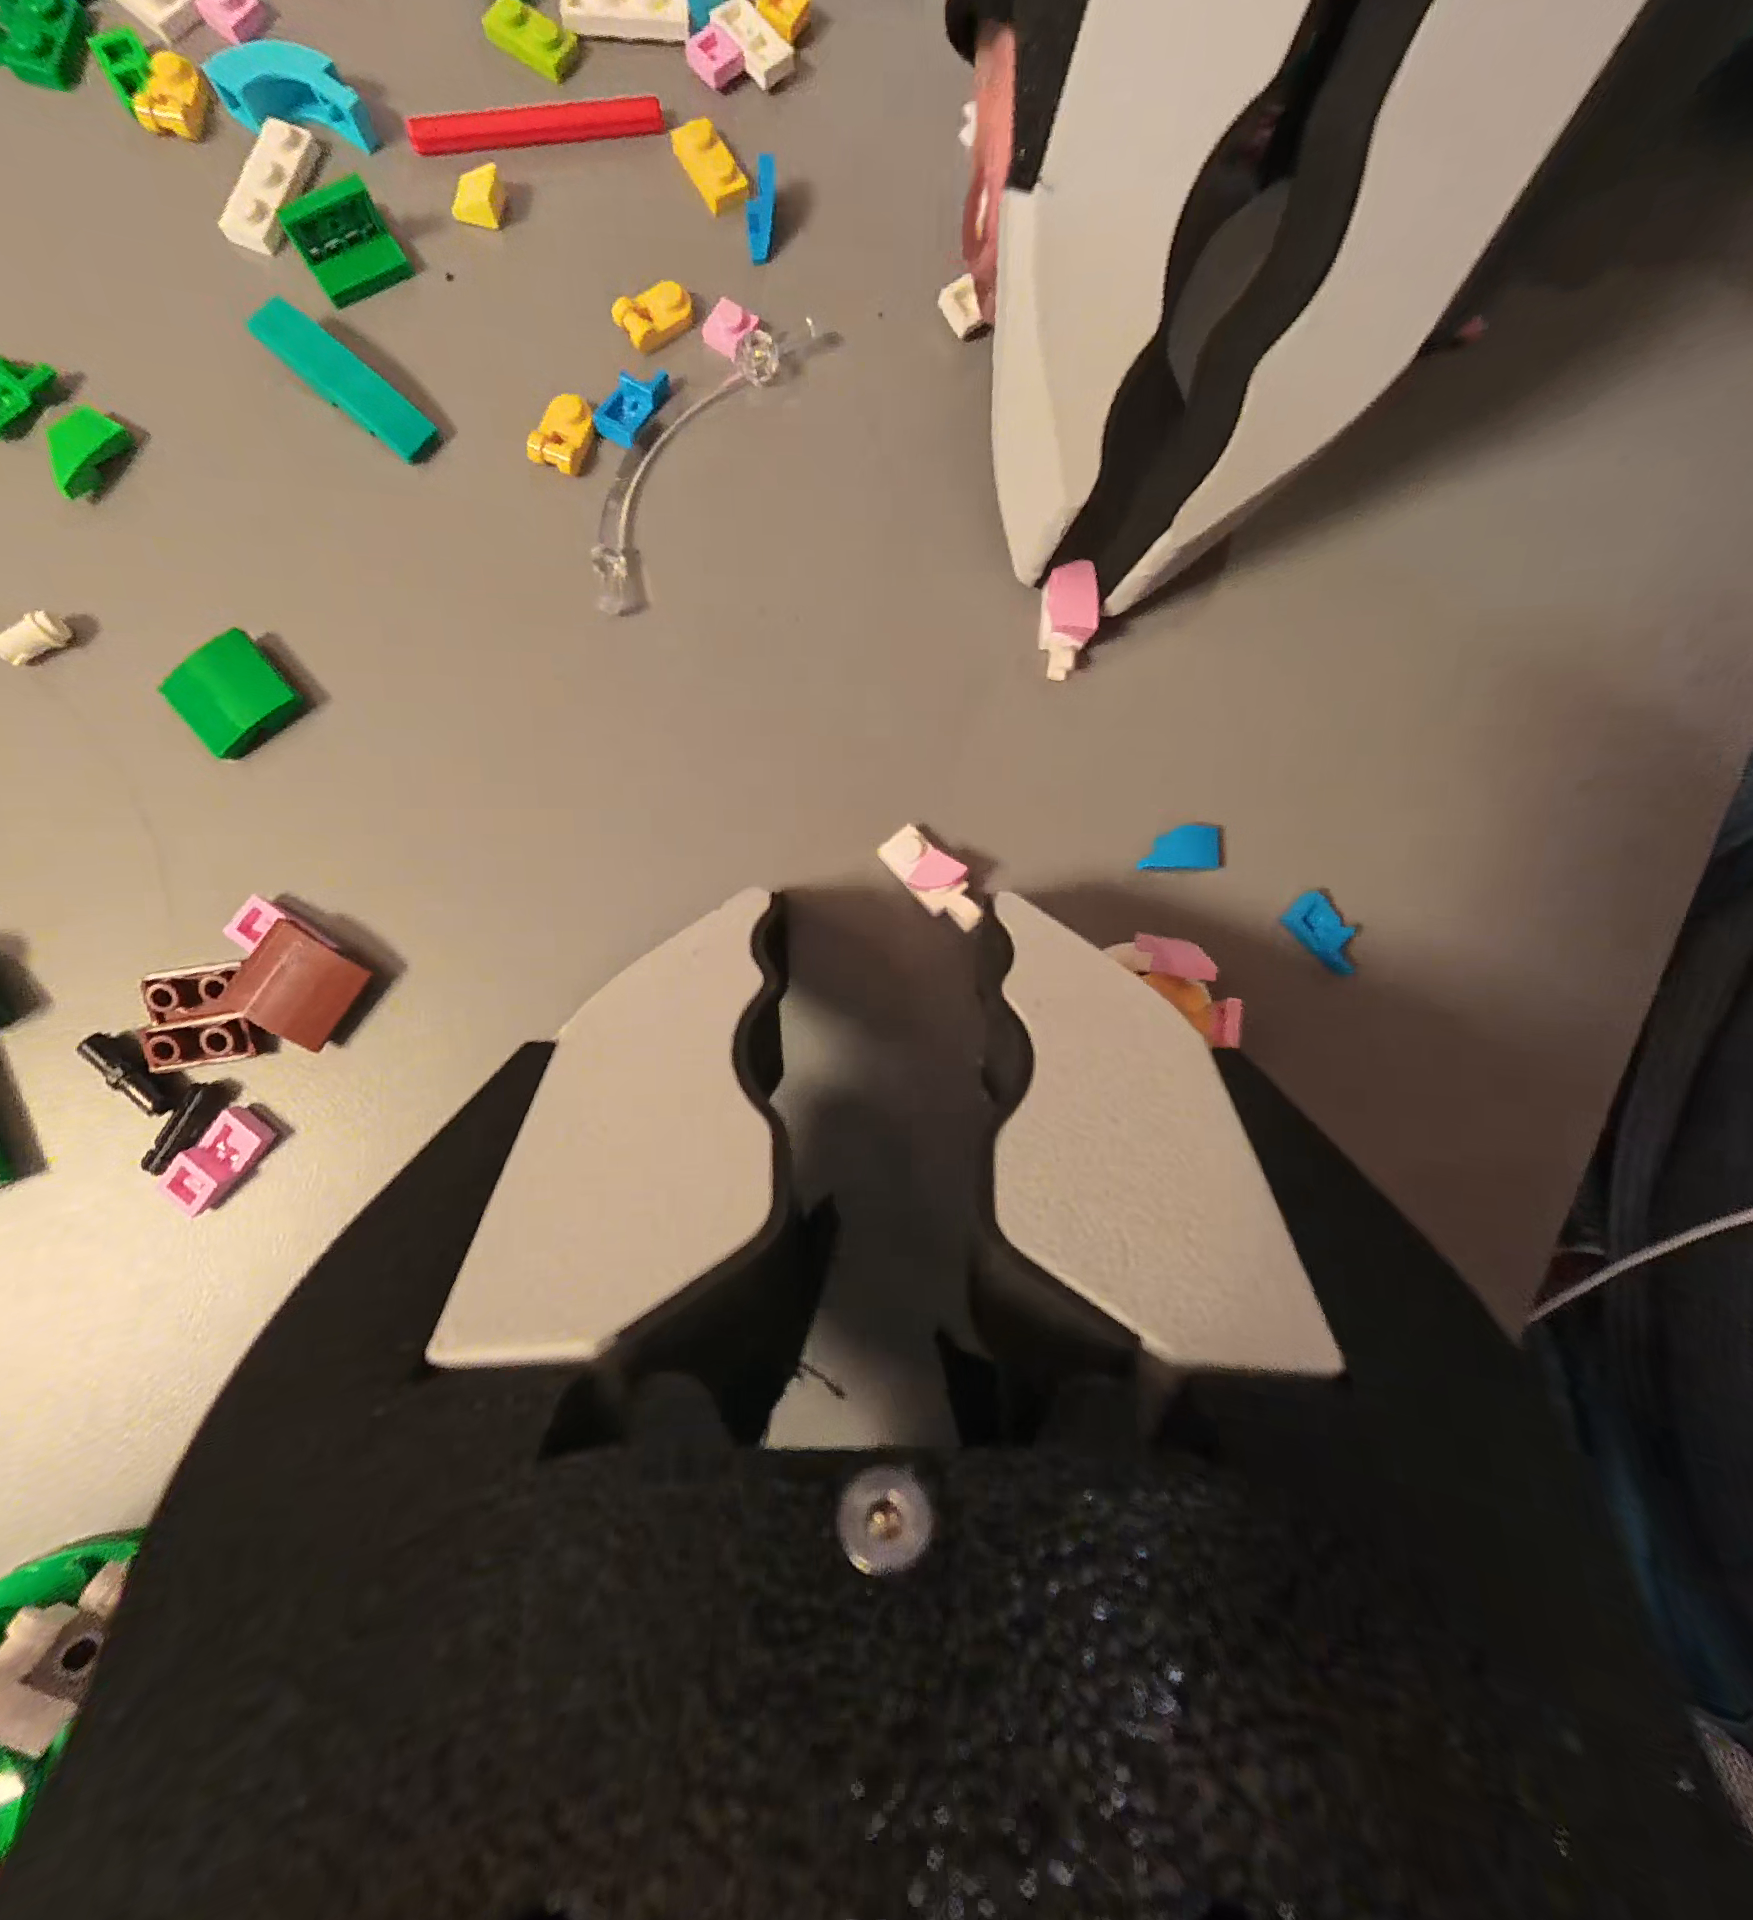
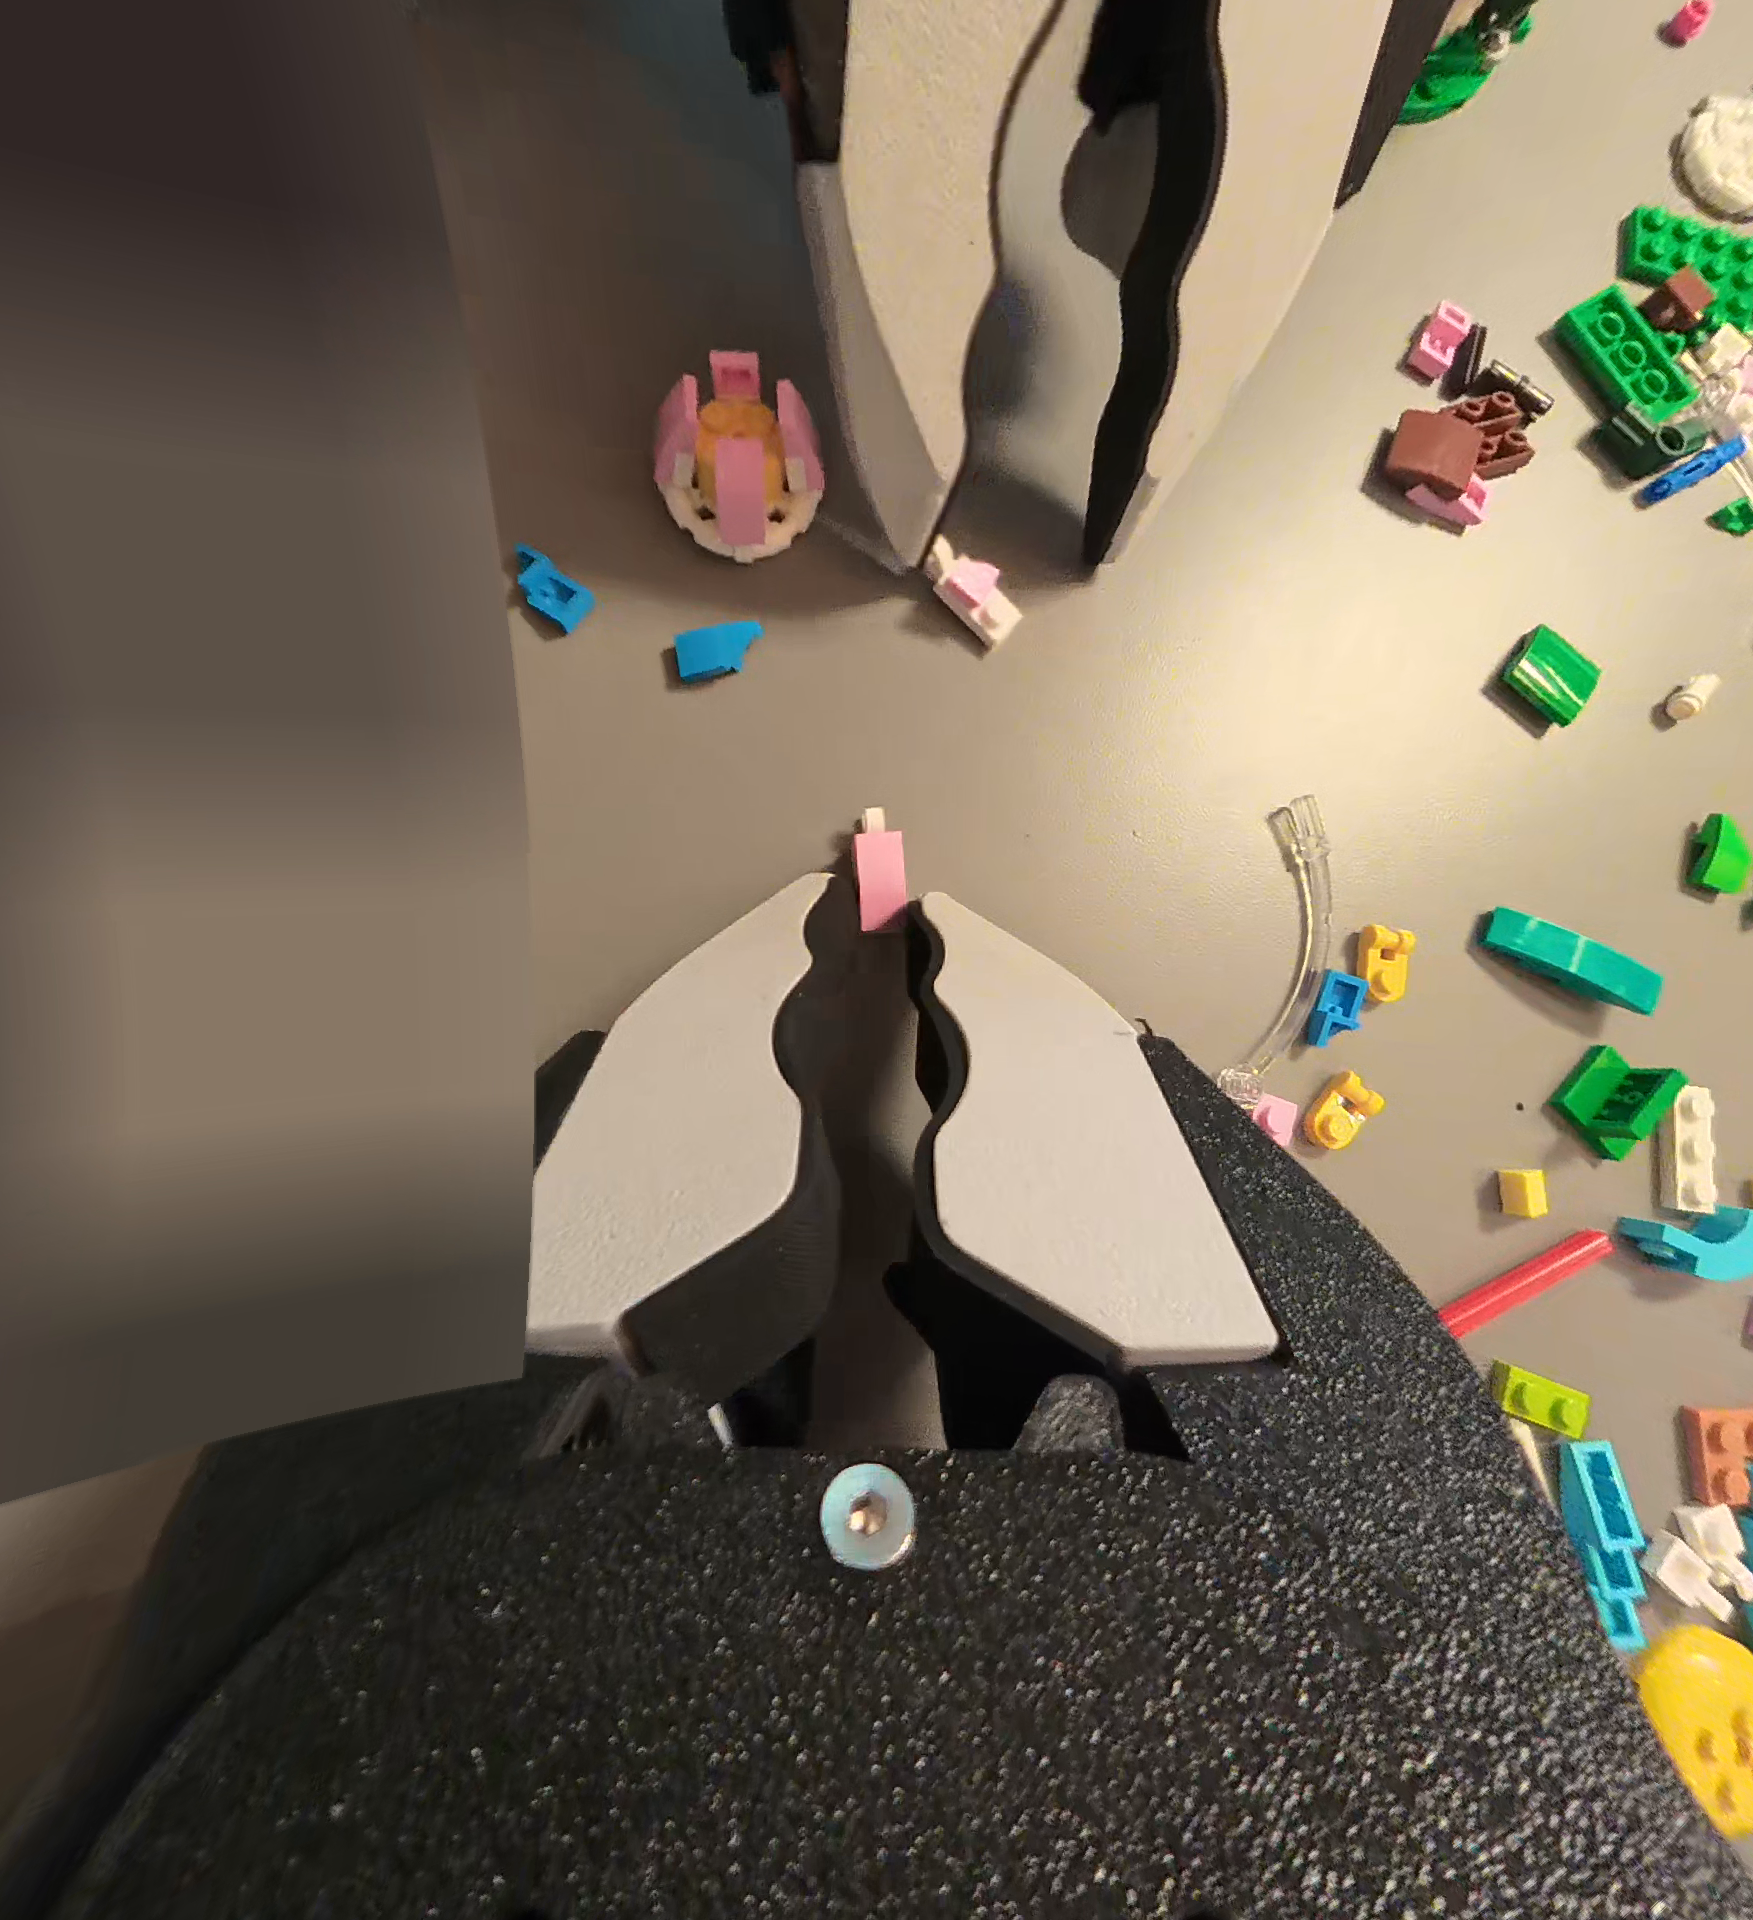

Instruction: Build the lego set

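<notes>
The right hand-held gripper [image 2: 877,894] pinches a pink-and-white petal piece [image 2: 879,878] at its tips. The left hand-held gripper [image 1: 882,909] stands spread over the table [image 1: 643,748]; a second petal piece [image 1: 929,868] lies just ahead of it — the pink flower build [image 1: 1178,966] beside it is mostly hidden behind its right finger.

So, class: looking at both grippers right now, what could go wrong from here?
1. The right gripper pinches the pink-and-white piece only at its very fingertips; it may slip or twist out.
2. The open left gripper sits right beside a second pink-and-white piece and the flower build; a careless move could knock either.
</notes>
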The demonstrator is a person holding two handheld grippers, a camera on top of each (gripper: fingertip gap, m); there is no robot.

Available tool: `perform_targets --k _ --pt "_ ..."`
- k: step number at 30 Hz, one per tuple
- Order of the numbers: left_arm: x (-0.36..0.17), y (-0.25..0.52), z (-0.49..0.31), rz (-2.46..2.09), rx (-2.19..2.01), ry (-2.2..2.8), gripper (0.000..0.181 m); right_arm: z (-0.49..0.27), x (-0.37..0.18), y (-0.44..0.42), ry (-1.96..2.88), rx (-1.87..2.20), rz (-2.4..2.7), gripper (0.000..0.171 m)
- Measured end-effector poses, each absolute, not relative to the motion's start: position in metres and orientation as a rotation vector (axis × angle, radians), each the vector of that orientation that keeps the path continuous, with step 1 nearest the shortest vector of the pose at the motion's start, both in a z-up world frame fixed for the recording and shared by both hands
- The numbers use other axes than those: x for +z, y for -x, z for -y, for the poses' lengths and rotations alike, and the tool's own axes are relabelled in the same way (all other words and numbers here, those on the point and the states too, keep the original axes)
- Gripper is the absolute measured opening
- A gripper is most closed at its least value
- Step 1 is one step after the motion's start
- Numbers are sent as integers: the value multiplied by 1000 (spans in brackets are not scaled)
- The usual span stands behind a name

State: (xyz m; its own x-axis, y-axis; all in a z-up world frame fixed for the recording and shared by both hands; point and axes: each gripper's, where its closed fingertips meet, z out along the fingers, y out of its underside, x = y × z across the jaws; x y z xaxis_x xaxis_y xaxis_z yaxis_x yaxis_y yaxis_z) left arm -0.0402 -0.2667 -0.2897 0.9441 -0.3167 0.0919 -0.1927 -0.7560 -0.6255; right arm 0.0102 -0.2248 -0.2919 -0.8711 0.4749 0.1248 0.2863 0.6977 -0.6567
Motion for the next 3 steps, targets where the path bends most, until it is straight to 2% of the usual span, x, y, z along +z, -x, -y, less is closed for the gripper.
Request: perform_targets --k 1,3 --pt "-289 40 267 -362 -259 2452 37 225 -292 -10 605 943 2625 9" --pt "-290 40 268 -373 -244 2461 40 225 -292 -10 604 938 2626 9"
